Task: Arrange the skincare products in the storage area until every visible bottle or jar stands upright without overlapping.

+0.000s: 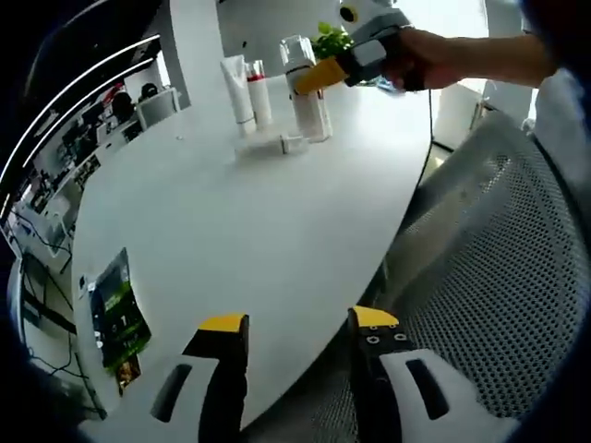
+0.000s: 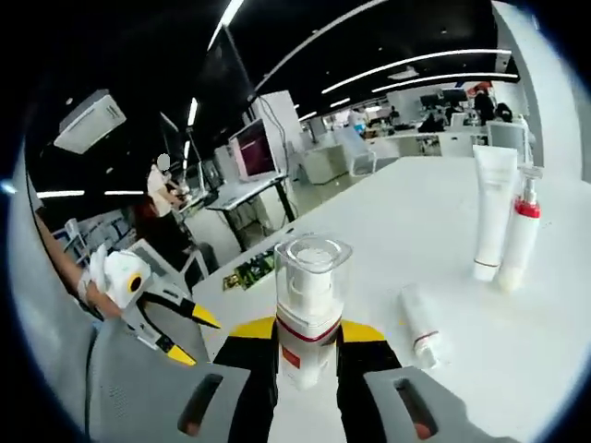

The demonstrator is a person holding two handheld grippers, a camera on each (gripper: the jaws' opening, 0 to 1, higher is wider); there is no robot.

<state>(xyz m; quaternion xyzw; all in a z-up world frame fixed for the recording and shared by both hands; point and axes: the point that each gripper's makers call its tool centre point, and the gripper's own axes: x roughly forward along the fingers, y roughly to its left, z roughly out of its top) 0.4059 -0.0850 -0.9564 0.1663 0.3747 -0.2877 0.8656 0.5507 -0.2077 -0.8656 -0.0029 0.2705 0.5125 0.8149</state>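
Two grippers, one bottle in hand on the white table (image 1: 231, 231).

Between the right gripper (image 2: 307, 334) jaws stands an upright clear-capped pump bottle (image 2: 308, 309), pinched at its lower body (red band at jaw height). Beside it lies a small tube (image 2: 421, 325); farther off stand a white tube (image 2: 492, 212) and a red-collared bottle (image 2: 520, 229), touching. The left gripper (image 1: 295, 323) hangs spread wide over the table edge, holding nothing.

White table (image 1: 231, 231) — tubes (image 2: 493, 212), small bottle (image 2: 421, 325), leaflet (image 1: 118, 312).

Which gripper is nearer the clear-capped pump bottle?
Right. The right gripper has its jaws around the pump bottle; the left gripper hangs open at the table's near edge, far from it.
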